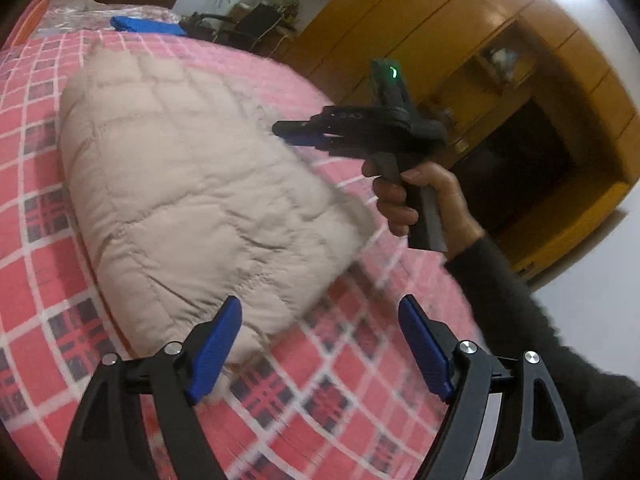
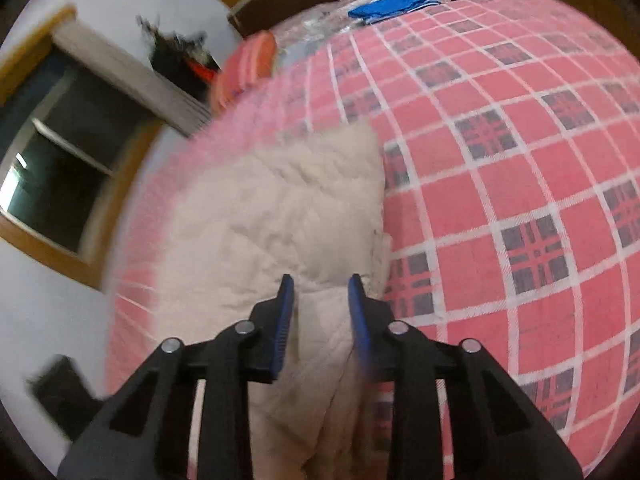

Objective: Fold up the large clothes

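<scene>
beige padded coat (image 1: 192,200) lies folded compact mid-frame on bed (image 1: 360,400); left tongs (image 1: 320,344) wide, empty; right tongs (image 2: 320,316) part-open, empty; folding looks nearly finished.

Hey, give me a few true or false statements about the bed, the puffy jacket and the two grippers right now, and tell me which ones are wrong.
1. The beige quilted jacket lies folded on the pink plaid bedspread. True.
2. The left gripper is clamped on the jacket. False: its jaws are wide apart and grip nothing.
3. The right gripper is open, with jacket fabric seen between its fingers. True.
4. A green garment lies at the far end of the bed. False: the folded blue cloth there is blue.
5. A hand holds the right gripper by its handle. True.
</scene>
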